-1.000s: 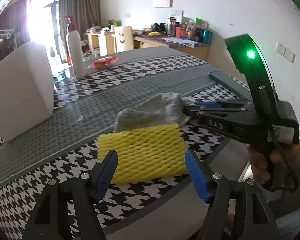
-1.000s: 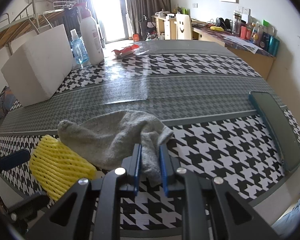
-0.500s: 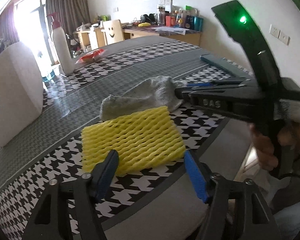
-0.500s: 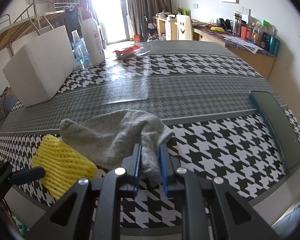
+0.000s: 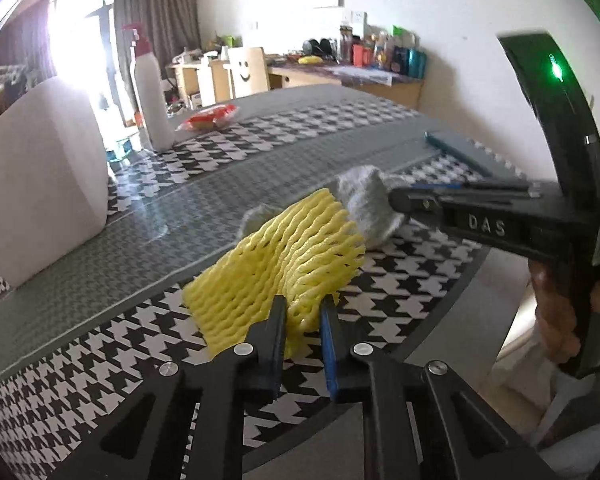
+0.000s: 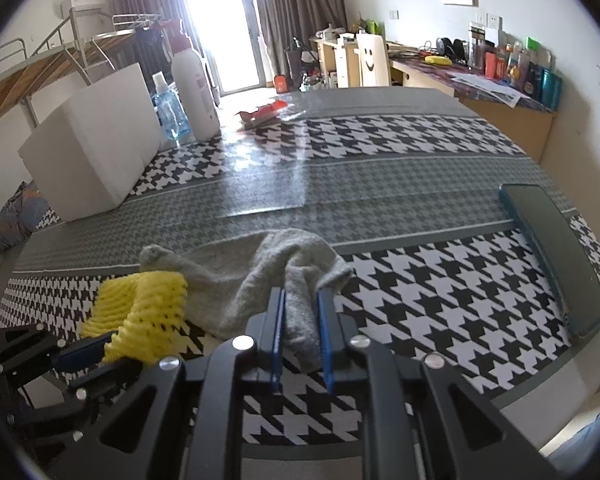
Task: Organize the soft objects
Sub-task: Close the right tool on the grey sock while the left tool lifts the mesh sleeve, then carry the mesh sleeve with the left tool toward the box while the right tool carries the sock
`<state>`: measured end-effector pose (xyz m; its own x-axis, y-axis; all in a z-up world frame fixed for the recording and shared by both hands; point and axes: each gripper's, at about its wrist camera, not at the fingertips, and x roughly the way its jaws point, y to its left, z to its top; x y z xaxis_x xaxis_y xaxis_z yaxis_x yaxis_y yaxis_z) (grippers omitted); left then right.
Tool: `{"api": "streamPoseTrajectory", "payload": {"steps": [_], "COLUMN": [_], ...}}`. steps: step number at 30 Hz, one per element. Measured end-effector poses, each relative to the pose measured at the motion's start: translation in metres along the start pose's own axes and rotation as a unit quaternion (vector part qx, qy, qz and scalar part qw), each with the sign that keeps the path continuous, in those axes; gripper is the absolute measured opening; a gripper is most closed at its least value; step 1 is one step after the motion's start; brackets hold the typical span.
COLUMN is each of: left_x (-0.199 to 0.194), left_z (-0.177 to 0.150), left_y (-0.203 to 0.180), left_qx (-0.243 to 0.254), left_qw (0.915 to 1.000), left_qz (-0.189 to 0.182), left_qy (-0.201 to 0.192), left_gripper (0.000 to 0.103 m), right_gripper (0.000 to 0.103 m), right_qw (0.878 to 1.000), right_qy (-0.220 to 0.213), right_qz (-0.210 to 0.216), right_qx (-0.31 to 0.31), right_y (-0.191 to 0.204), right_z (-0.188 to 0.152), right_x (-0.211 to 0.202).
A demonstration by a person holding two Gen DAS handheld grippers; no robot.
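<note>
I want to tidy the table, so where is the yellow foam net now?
The yellow foam net sits at the near table edge, pinched in the closing left gripper, with the grey cloth just behind it.

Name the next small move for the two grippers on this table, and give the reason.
Probably lift both a little and together. The left gripper, its jaws closing, pinches the near edge of the yellow foam net, already raised off the tablecloth. The right gripper pinches a fold of the grey cloth, which still lies partly against the net.
</note>
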<state>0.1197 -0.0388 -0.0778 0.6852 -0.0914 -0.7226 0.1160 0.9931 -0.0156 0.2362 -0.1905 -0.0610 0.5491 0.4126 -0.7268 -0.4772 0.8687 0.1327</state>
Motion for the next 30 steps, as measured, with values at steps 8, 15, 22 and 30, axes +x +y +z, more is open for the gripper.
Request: {"api": "streamPoseTrajectory", "payload": {"steps": [8, 15, 22, 30], "left_x": [-0.027, -0.041, -0.05, -0.058], "left_z": [0.003, 0.008, 0.012, 0.019], "left_y": [0.019, 0.034, 0.045, 0.054], "left_qx": [-0.031, -0.047, -0.059, -0.07], "left_qw": [0.9989, 0.9971, 0.9957, 0.9936], "left_qz": [0.01, 0.029, 0.028, 0.044], "left_qy": [-0.033, -0.053, -0.065, -0.077], "left_gripper": [0.017, 0.017, 0.017, 0.017], "right_gripper": [0.016, 0.016, 0.016, 0.016], "right_qw": [1.0, 0.998, 0.996, 0.994], "right_qy": [-0.02, -0.03, -0.055, -0.072], "right_qz": [0.017, 0.049, 0.065, 0.08], "right_qx": [0.003, 0.019, 0.015, 0.013], "right_y": [0.003, 0.006, 0.015, 0.021], "right_z": [0.005, 0.016, 0.028, 0.036], "right_x": [-0.013, -0.024, -0.04, -0.051]}}
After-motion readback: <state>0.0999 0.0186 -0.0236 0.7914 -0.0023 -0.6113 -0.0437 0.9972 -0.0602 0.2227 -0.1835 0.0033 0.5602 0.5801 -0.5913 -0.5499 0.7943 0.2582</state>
